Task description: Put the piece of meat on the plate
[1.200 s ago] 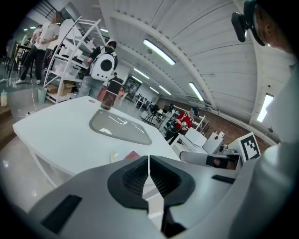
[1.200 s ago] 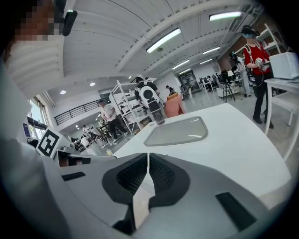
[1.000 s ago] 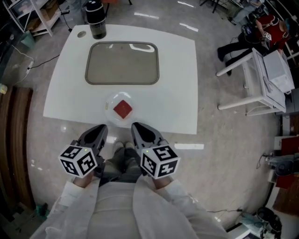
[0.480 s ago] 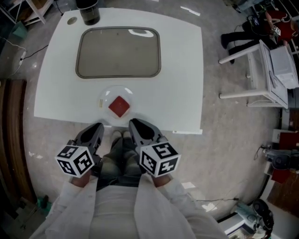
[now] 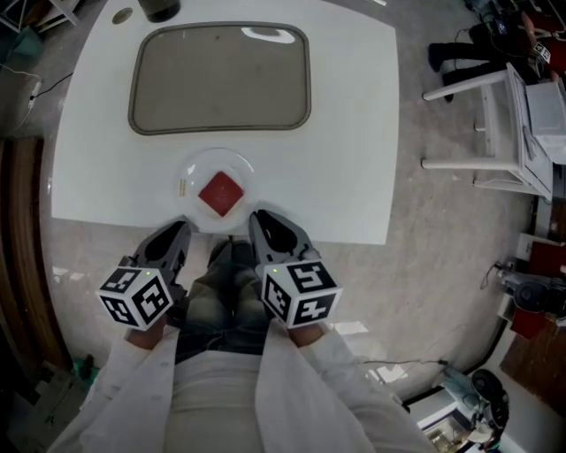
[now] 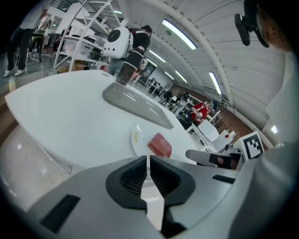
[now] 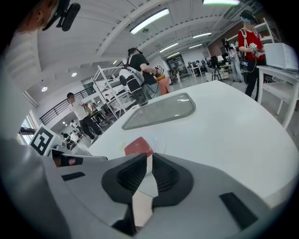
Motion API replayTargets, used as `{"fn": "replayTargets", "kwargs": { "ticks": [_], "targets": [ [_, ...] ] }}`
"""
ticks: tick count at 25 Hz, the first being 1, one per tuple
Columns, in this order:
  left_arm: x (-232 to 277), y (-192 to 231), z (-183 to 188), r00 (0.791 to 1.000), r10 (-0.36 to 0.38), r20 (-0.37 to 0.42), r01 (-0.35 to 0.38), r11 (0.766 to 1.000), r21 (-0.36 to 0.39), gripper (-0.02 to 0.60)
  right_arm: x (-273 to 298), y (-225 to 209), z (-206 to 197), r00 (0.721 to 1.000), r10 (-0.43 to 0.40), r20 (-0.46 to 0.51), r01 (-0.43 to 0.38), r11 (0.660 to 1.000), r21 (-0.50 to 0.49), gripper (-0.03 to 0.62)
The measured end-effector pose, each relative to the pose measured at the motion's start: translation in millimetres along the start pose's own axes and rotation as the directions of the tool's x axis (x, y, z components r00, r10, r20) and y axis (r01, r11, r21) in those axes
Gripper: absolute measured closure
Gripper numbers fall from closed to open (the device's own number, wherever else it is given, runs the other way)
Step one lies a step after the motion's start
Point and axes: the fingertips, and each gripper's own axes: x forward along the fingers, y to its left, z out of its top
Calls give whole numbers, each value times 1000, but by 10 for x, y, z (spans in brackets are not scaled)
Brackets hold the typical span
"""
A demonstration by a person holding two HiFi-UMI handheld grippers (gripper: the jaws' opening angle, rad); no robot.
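A red piece of meat (image 5: 221, 193) lies in the middle of a small clear plate (image 5: 188, 172) near the front edge of the white table (image 5: 354, 133). My left gripper (image 5: 182, 229) and right gripper (image 5: 260, 219) hang side by side just off that front edge, short of the plate, both shut with nothing between the jaws. In the left gripper view the meat (image 6: 160, 145) and plate (image 6: 135, 138) sit just beyond the shut jaws. From the right gripper view, the meat (image 7: 138, 145) shows right above the jaw tips.
A large grey tray (image 5: 221, 78) lies behind the plate, and a dark cup (image 5: 159, 8) stands at the far left corner. White furniture (image 5: 495, 133) stands on the floor at the right. People stand in the background.
The table has drawn nearer in the head view, so the plate with the meat now sits just ahead of both gripper tips. Both grippers stay shut.
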Motion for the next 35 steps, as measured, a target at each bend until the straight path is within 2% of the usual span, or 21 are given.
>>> {"fn": "replayTargets", "kwargs": {
  "ticks": [2,5,12,16,23,35],
  "targets": [
    [43,30,-10,1000,-2,-5,2,1000,-17,565,42,-21,-10,1000,0,-6,0,1000,12,564],
    [85,93,-8,1000,3,-7,-3,999,-38,563,84,-45,-61,1000,2,-27,-2,1000,23,513],
    [143,185,114,1000,27,1,-27,998,-59,559,175,-80,-95,999,0,-45,2,999,32,496],
    [171,212,98,999,37,-13,-38,996,-84,509,211,-90,-126,998,2,-69,0,1000,22,494],
    [238,244,52,998,45,-53,-50,993,-104,476,267,-110,-135,997,-4,-83,5,1000,9,489],
    [305,224,110,999,23,-36,-28,986,-164,474,345,-146,-166,994,-12,-105,16,999,39,485]
  ]
}}
